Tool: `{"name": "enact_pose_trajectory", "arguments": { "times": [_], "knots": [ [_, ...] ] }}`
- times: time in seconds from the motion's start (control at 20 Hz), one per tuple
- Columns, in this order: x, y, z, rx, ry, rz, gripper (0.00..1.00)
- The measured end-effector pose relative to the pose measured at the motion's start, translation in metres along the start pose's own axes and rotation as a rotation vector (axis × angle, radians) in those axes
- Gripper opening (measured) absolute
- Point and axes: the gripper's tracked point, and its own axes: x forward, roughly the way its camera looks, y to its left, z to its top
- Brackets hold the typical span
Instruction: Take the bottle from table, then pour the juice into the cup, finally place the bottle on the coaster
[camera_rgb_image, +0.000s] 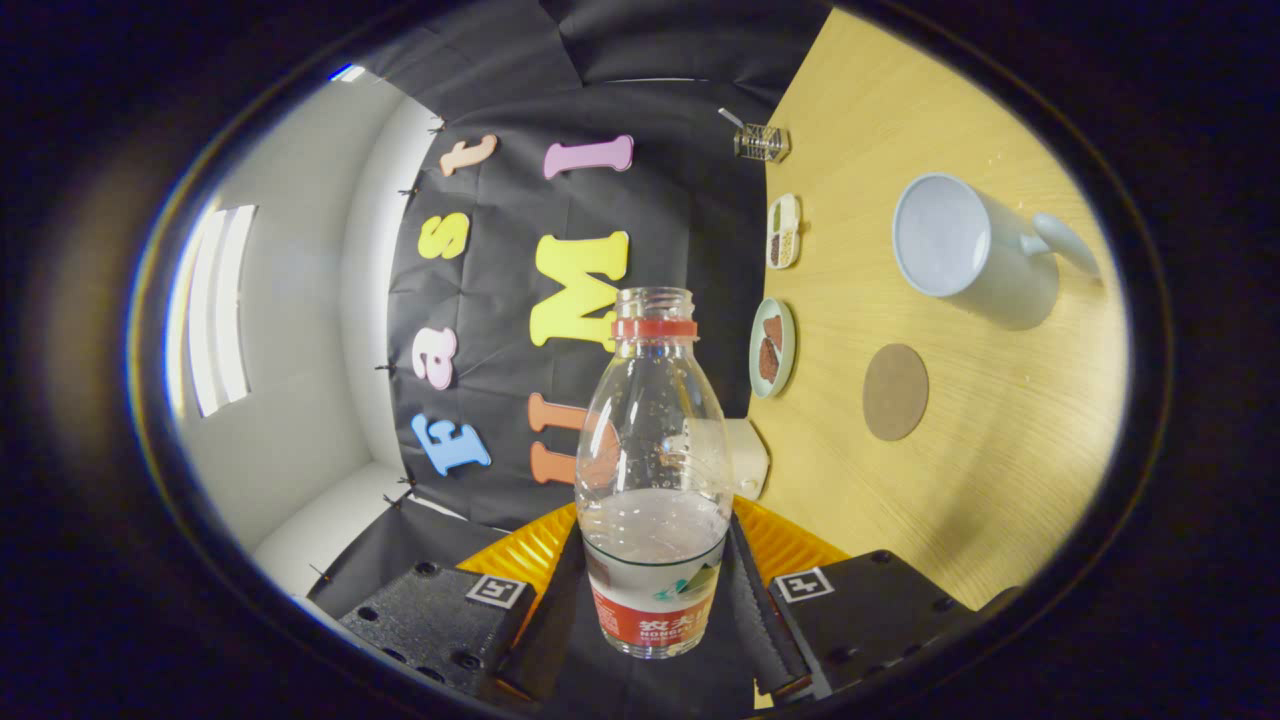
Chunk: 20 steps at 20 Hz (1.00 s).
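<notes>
A clear plastic bottle with a red neck ring, a red-and-white label and no cap stands between my fingers. The gripper is shut on its lower, labelled part, one finger on each side. A little clear liquid sits in the bottom third of the bottle, and droplets cling to the wall above it. The view is rolled, so the wooden table rises on the bottle's right. On it a pale mug with a handle lies beyond the fingers, its mouth facing me. A round brown coaster sits between the mug and the bottle.
Along the table's edge by the black cloth wall sit a small plate with brown pieces, a divided dish of grains and a clear wire holder. A white block shows just behind the bottle.
</notes>
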Motion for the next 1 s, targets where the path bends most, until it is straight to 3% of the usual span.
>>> {"name": "enact_pose_trajectory", "arguments": {
  "times": [0.1,1.0],
  "knots": [
    [-0.002,-0.009,0.010,0.051,-0.026,-0.021,0.75],
    [-0.009,0.015,0.050,0.246,-0.088,0.063,0.75]
  ]
}}
